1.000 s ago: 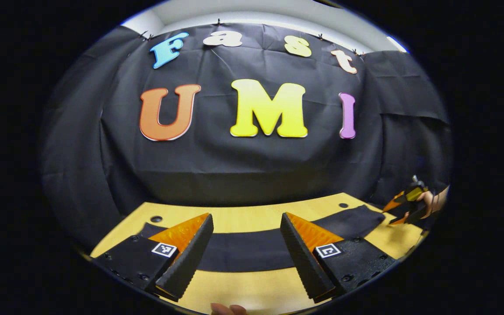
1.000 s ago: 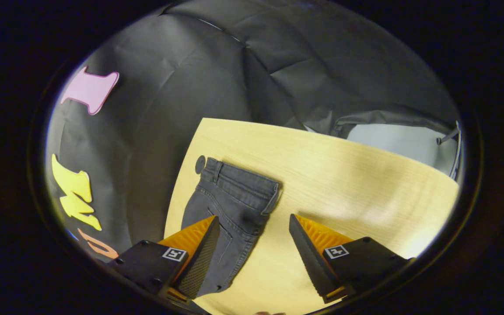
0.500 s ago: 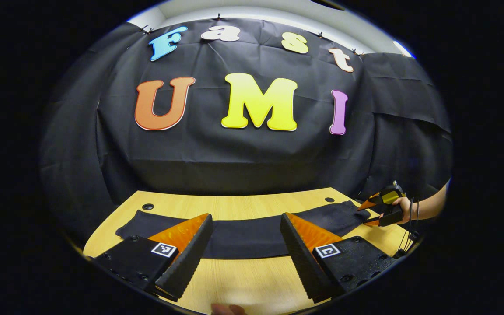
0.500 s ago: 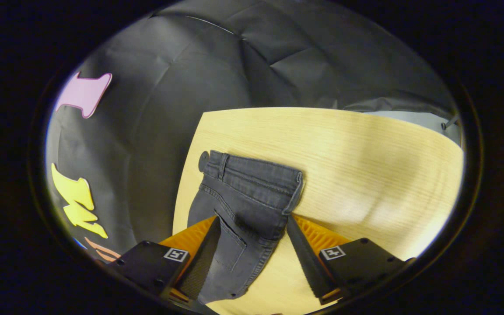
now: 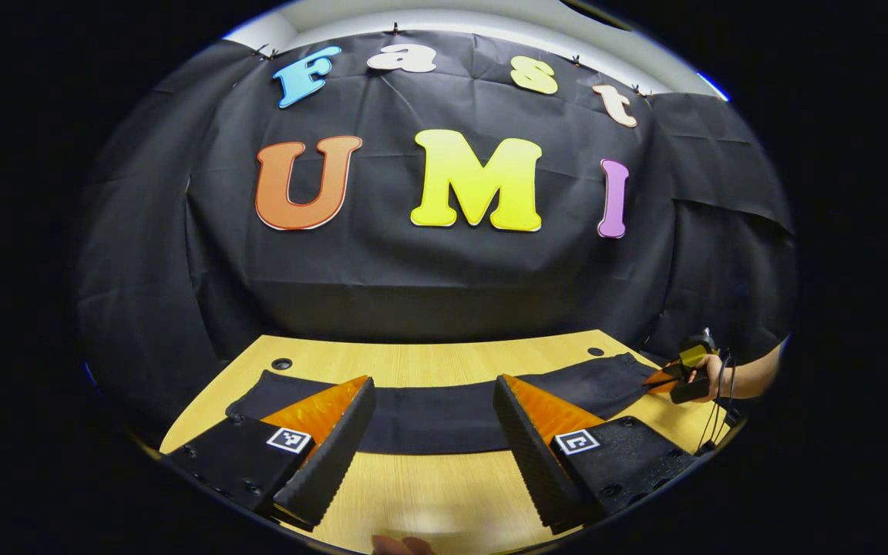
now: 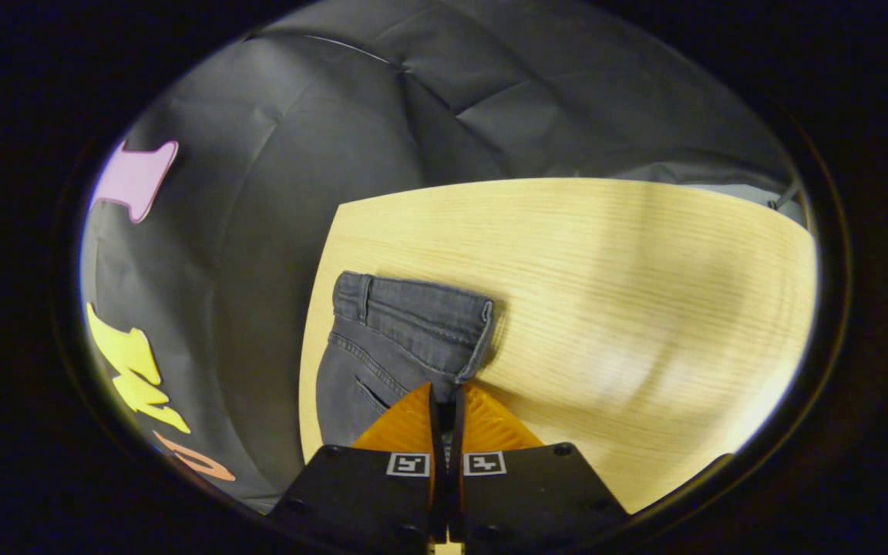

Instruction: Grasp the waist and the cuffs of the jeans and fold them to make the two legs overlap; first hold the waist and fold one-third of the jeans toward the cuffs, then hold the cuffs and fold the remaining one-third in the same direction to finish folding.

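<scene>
Right gripper view: one jeans (image 6: 390,339), one table (image 6: 606,262), jaws pinching waist edge.

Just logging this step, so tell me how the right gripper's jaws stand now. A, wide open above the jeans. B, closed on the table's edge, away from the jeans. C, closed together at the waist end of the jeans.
C: in the right gripper view the right gripper has its jaws drawn together at the waist edge of the jeans.
</scene>
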`<state>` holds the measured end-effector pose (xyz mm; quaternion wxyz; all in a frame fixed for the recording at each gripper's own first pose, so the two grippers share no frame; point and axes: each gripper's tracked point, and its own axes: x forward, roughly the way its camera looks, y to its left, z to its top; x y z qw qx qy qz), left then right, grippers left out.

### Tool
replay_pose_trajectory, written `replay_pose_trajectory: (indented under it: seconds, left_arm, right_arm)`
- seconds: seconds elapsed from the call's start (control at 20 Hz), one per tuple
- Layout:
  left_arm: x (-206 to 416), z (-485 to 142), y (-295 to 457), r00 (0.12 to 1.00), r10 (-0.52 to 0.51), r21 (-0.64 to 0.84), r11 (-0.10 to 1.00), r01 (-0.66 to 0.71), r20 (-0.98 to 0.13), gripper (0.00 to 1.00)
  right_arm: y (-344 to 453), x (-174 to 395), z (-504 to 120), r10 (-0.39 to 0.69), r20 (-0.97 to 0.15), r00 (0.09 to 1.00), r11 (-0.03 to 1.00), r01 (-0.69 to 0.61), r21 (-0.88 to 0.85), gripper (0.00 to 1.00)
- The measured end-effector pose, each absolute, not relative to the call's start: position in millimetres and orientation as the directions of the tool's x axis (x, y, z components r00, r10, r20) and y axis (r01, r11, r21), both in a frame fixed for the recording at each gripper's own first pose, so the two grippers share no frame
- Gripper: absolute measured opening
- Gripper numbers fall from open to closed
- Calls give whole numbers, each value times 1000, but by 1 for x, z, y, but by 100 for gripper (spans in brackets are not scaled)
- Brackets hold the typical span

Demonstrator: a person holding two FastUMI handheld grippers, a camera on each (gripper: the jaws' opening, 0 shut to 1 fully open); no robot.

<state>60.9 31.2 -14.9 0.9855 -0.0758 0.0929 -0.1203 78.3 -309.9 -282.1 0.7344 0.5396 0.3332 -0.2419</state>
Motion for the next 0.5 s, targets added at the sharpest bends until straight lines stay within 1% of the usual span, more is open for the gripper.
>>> replay_pose_trajectory:
  seconds: [0.05, 0.2, 0.3, 0.4, 0.5]
  left_arm:
    - [62, -15, 30, 953, -254, -173, 959, 226, -166, 99]
    - [61, -17, 32, 953, -250, -163, 961, 223, -170, 99]
    - [59, -19, 38, 956, -237, -171, 963, 207, -175, 99]
    - [58, -24, 44, 959, -217, -187, 965, 183, -185, 99]
    - [57, -28, 47, 958, -208, -215, 963, 165, -196, 99]
  right_arm:
    - [-310, 80, -282, -6, -754, 657, 318, 716, 621, 0]
    - [-308, 80, -277, -33, -764, 645, 383, 714, 586, 1]
    - [-307, 84, -268, -62, -761, 646, 460, 695, 552, 0]
    - [-300, 92, -248, -86, -733, 675, 546, 647, 532, 1]
    - [-289, 97, -220, -113, -701, 704, 664, 578, 474, 1]
